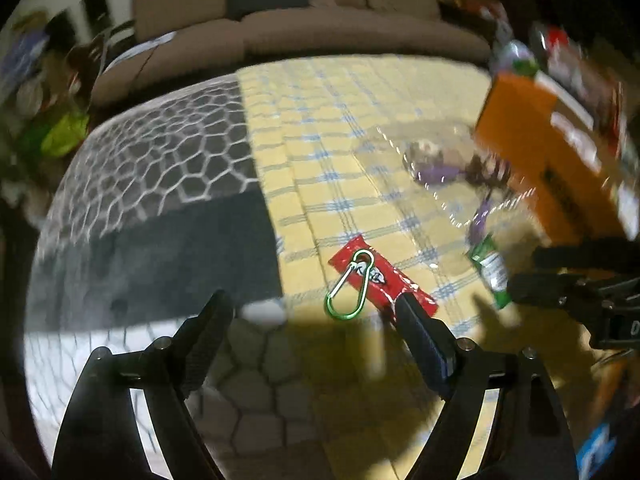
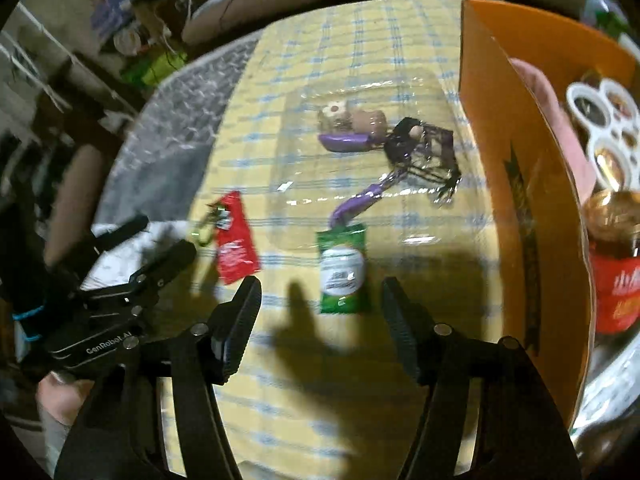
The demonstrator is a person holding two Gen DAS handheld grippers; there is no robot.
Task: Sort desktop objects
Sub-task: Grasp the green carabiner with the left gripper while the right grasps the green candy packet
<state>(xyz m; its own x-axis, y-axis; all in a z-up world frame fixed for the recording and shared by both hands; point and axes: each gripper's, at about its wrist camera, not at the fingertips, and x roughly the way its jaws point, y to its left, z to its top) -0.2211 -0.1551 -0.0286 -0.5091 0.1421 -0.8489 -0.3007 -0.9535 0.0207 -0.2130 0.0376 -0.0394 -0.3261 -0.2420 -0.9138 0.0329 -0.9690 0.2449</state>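
Beside the orange box, both hand-held grippers, left and right, hang wide and empty, the right likely lined up on the green packet.

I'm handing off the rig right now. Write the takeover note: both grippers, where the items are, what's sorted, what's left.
Left gripper: open, empty, low over the table, aimed at the red packet; its right finger is at the packet's near end.
Right gripper: open, empty, lined up on the green packet.
Green carabiner lies partly on the red packet.
Clear tray on the yellow checked cloth already holds small toys and purple-handled items.
Orange box stands to the right.
Left to do: red packet, carabiner and green packet are still loose on the cloth. Which container each goes in is not evident.
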